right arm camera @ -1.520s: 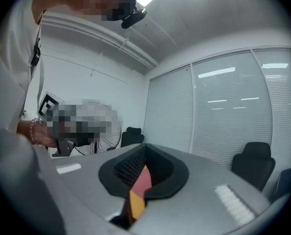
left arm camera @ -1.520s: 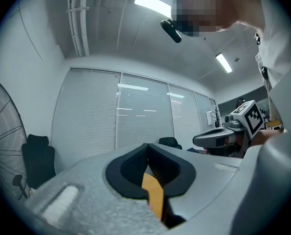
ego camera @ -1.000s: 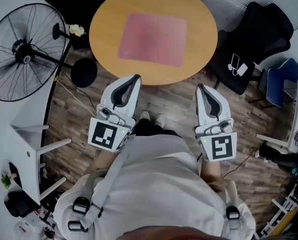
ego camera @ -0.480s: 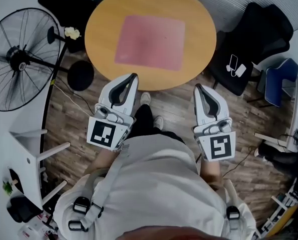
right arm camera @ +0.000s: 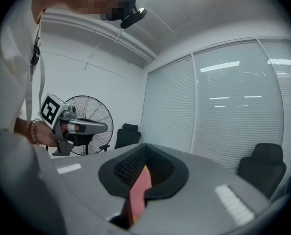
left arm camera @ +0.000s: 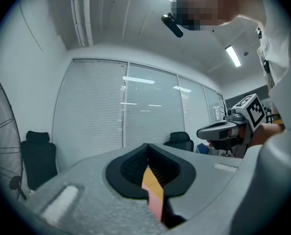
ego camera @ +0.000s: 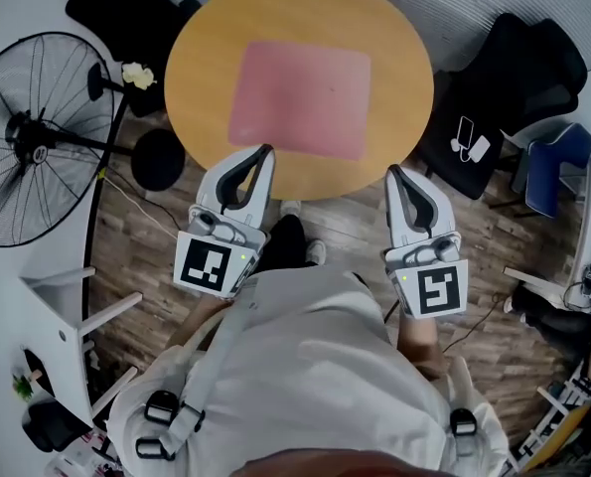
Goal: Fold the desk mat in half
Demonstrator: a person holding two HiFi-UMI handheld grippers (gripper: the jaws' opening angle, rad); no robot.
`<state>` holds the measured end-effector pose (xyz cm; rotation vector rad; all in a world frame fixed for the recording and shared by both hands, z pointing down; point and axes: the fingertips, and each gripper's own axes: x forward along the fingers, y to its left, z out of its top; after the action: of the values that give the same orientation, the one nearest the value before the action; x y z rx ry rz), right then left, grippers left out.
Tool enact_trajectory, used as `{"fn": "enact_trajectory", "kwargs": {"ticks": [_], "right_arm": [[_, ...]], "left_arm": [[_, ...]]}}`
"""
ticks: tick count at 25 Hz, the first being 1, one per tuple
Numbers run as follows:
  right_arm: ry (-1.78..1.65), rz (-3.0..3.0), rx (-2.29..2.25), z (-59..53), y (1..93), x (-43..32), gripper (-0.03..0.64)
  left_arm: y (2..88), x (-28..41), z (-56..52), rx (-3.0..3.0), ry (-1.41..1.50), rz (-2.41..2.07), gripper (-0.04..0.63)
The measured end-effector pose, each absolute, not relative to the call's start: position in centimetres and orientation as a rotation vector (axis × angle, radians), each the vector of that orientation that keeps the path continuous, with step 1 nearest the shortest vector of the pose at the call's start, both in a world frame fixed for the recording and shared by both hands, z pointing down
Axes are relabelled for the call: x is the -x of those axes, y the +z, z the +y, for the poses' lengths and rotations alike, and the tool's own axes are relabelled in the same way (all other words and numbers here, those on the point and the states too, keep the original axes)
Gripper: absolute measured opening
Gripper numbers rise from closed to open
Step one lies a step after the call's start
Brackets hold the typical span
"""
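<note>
Here, low in the frame, the left gripper (ego camera: 266, 152) and right gripper (ego camera: 394, 173) hang closed and empty at the round tabletop (ego camera: 196, 58) edge; beyond, the pink desk mat (ego camera: 300, 97) lies flat mid-tabletop, folding not yet begun

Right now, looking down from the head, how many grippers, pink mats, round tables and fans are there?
Grippers: 2, left gripper and right gripper
Pink mat: 1
Round table: 1
Fan: 1
Total: 5
</note>
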<state>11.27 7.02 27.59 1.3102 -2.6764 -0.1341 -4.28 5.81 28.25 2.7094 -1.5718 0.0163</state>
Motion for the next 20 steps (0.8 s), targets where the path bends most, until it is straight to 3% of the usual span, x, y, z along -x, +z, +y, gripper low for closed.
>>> {"fn": "enact_trajectory", "kwargs": {"ticks": [20], "right_arm": [[-0.133,-2.602,-1.367,-7.1,28.5,-4.8,0.005]], "left_arm": [[30.7,10.8,-9.0,-2.709,0.029,-1.477,0.005]]}}
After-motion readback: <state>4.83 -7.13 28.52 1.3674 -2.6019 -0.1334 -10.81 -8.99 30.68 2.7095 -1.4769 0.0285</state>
